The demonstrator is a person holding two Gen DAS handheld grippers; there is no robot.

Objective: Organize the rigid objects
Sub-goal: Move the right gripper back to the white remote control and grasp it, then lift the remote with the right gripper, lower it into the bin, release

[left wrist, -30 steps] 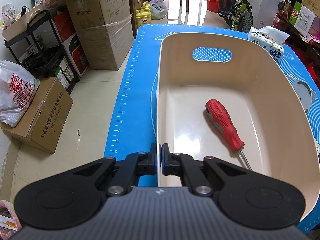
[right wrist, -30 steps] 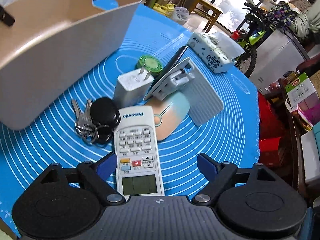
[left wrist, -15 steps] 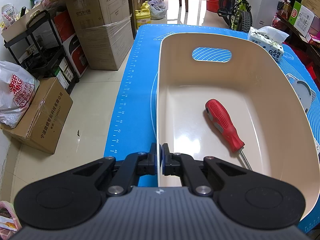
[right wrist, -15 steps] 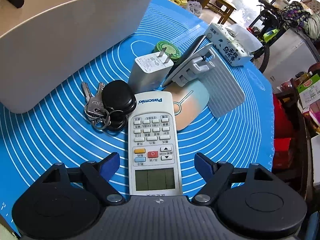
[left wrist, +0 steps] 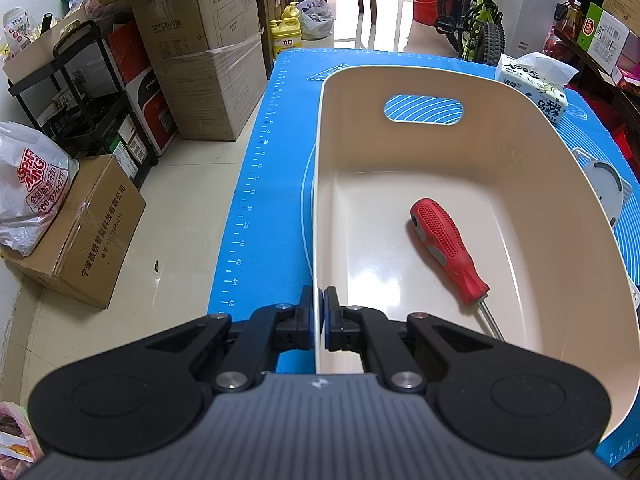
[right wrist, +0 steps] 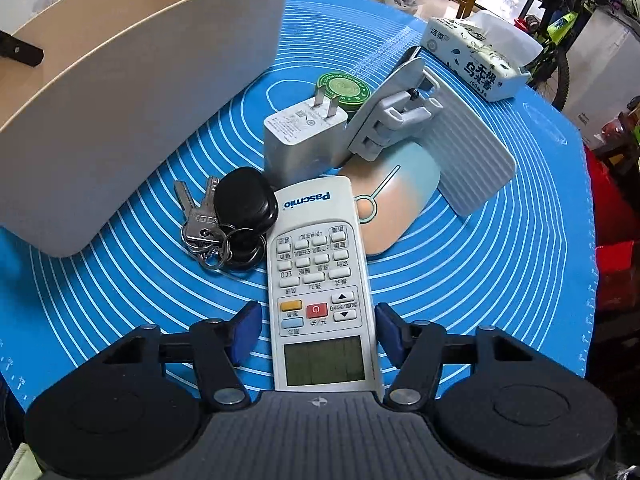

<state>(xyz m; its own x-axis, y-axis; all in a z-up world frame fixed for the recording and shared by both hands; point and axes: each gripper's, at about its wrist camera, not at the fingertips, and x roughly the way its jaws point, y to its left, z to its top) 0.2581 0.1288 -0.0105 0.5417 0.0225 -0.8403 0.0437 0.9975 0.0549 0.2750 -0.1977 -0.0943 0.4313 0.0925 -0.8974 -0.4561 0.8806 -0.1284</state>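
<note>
One white remote control [right wrist: 320, 280] — long, flat, with rows of small buttons and a grey screen — is lying on the blue mat [right wrist: 500, 264] toward its near edge. The right gripper [right wrist: 316, 332] is straddling it, its blue pads having just been closing in, the right pad at the casing, the left just clear. Beside the remote are one bunch of keys [right wrist: 208, 232], one white charger [right wrist: 300, 140], one green tin [right wrist: 342, 90]. The left gripper [left wrist: 319, 316] is pinching the rim of the one beige bin [left wrist: 540, 184], holding one red screwdriver [left wrist: 448, 252].
</note>
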